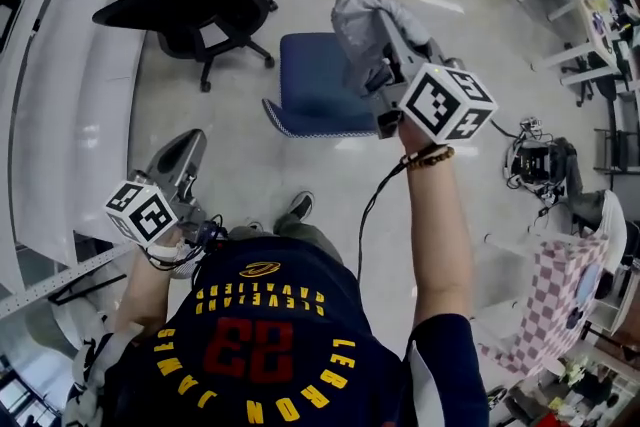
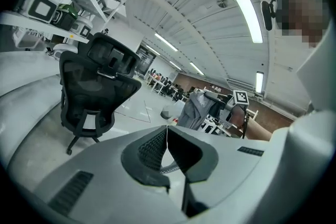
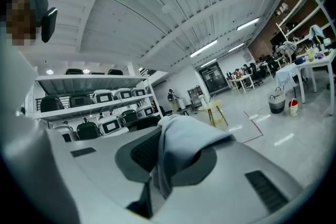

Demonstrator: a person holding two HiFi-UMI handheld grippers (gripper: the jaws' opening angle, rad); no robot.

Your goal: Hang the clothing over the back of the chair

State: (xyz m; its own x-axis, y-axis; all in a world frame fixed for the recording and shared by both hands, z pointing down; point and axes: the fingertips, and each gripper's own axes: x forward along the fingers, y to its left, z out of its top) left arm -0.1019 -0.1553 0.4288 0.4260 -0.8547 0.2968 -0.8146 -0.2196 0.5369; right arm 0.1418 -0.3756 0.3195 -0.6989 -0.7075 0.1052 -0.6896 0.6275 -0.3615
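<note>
We hold the grey clothing (image 1: 372, 23) clamped in the right gripper (image 3: 160, 162) above the blue chair (image 1: 312, 87); the left gripper (image 2: 167, 147) is closed and empty; nothing is hung yet.

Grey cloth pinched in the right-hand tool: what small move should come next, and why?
Probably lower the grey cloth garment toward the back of the blue padded chair. The right gripper is shut on a fold of it, and it hangs bunched in the air near the chair, not yet draped. The left gripper is shut and empty, away from the chair.
</note>
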